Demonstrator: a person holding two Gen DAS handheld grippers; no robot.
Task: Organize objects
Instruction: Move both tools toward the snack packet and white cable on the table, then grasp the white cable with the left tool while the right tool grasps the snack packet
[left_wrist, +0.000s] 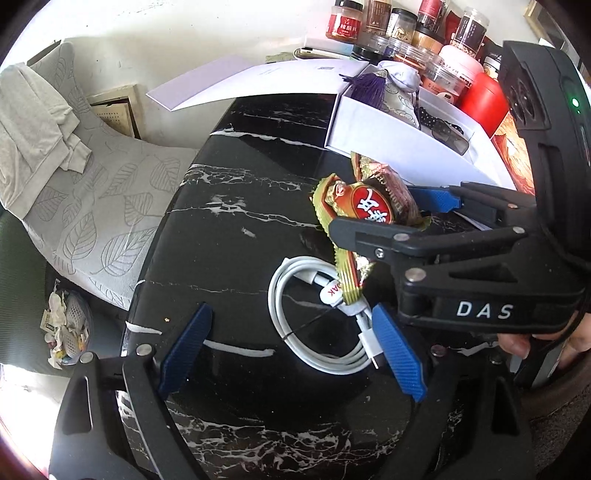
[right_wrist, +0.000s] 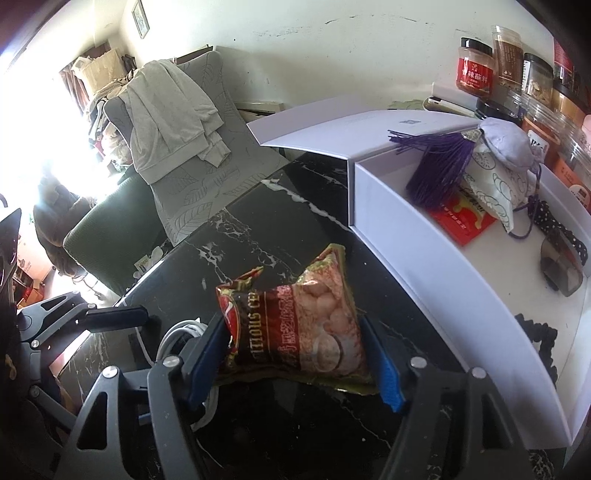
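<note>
A red and gold snack packet (right_wrist: 295, 325) sits between the blue pads of my right gripper (right_wrist: 295, 332), which press on its two sides, so it is shut on the packet. In the left wrist view the same packet (left_wrist: 369, 206) hangs in the right gripper (left_wrist: 376, 212) just above a coiled white cable (left_wrist: 325, 363) on the black marble table (left_wrist: 240, 184). My left gripper (left_wrist: 291, 325) stands open, its fingers (left_wrist: 192, 332) on either side of the coil without touching it.
An open white box (right_wrist: 406, 236) stands to the right of the packet, holding a purple tasselled sachet (right_wrist: 491, 147), a red packet (right_wrist: 461, 221) and sunglasses (right_wrist: 561, 269). Jars (left_wrist: 402, 26) line the back. A chair with a grey cloth (right_wrist: 166, 110) stands at the table's left.
</note>
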